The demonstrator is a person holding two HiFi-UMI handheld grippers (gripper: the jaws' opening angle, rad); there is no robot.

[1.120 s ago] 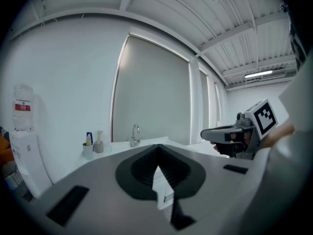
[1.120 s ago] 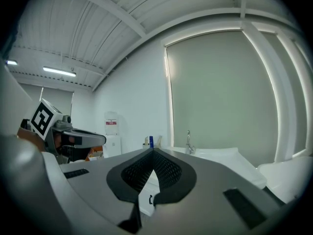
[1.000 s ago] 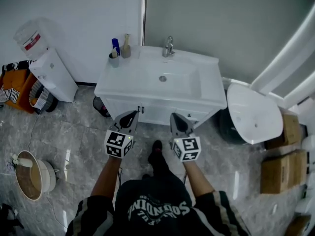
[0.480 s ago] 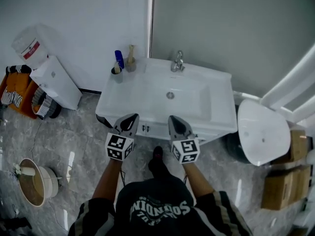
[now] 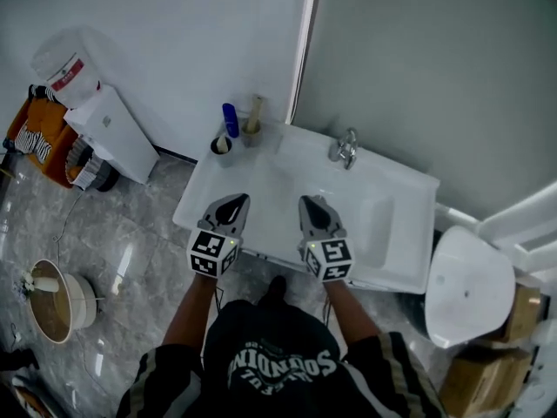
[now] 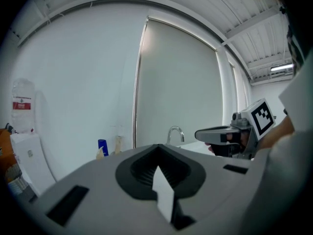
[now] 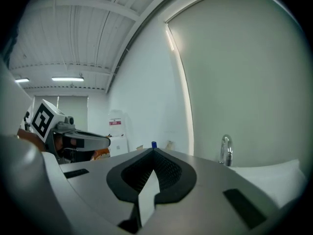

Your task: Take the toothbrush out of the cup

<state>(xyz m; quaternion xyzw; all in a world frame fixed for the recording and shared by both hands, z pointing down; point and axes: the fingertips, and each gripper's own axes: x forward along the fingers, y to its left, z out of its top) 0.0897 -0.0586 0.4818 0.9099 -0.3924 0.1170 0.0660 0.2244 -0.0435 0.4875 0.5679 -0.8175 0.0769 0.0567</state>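
Observation:
A dark cup [image 5: 221,144] with a pale toothbrush [image 5: 222,138] standing in it sits at the back left corner of the white vanity top [image 5: 261,190]. Beside it are a blue bottle [image 5: 230,119] and a wooden-looking item [image 5: 253,118]. My left gripper [image 5: 234,200] is shut and empty over the counter's front edge, well short of the cup. My right gripper [image 5: 312,201] is shut and empty beside it, near the basin. In the left gripper view the blue bottle [image 6: 102,147] and faucet [image 6: 175,132] show beyond the shut left gripper [image 6: 157,148]. In the right gripper view the right gripper [image 7: 154,153] is shut.
A chrome faucet [image 5: 345,149] stands at the back of the basin. A water dispenser [image 5: 109,129] is left of the vanity, with clothes [image 5: 39,133] beyond it. A round tub [image 5: 50,307] lies on the floor at left. A toilet lid [image 5: 464,286] and cardboard boxes [image 5: 487,377] are at right.
The person has walked up to the vanity. Both grippers went from over the floor in front of the cabinet to over the counter's front edge. Both stayed shut.

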